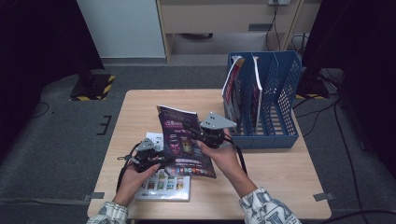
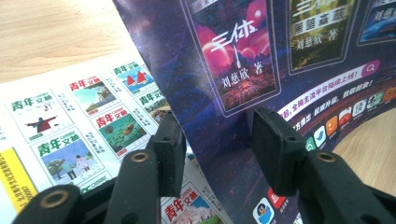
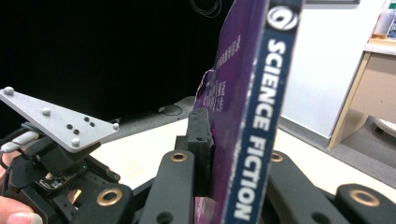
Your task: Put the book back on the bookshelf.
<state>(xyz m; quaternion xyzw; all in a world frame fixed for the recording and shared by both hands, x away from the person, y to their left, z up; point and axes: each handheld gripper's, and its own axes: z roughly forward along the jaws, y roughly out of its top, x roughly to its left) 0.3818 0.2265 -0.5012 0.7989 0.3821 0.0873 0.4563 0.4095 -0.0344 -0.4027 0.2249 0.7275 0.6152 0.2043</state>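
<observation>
The purple magazine [image 1: 184,140] is held tilted above the tabletop [image 1: 271,163], left of the blue file rack [image 1: 266,102]. Its spine is clamped by the right gripper [image 1: 201,132]; the left gripper [image 1: 161,161] stands open around the lower edge. Thin and floppy, it is judged best gripped near the spine.

blue file rack [image 1: 280,93] blocking right, bare tabletop [image 1: 140,107] far left

Magazine [image 1: 184,142]: dark purple cover, navy spine lettered white | booklet [image 1: 163,183]: white with colourful picture tiles, yellow edge strip | file rack [image 1: 275,84]: blue mesh | table [image 1: 275,172]: pale wood | sleeves [image 1: 268,207]: light, dark print, apparently lettering | gripper jaws: black.
</observation>
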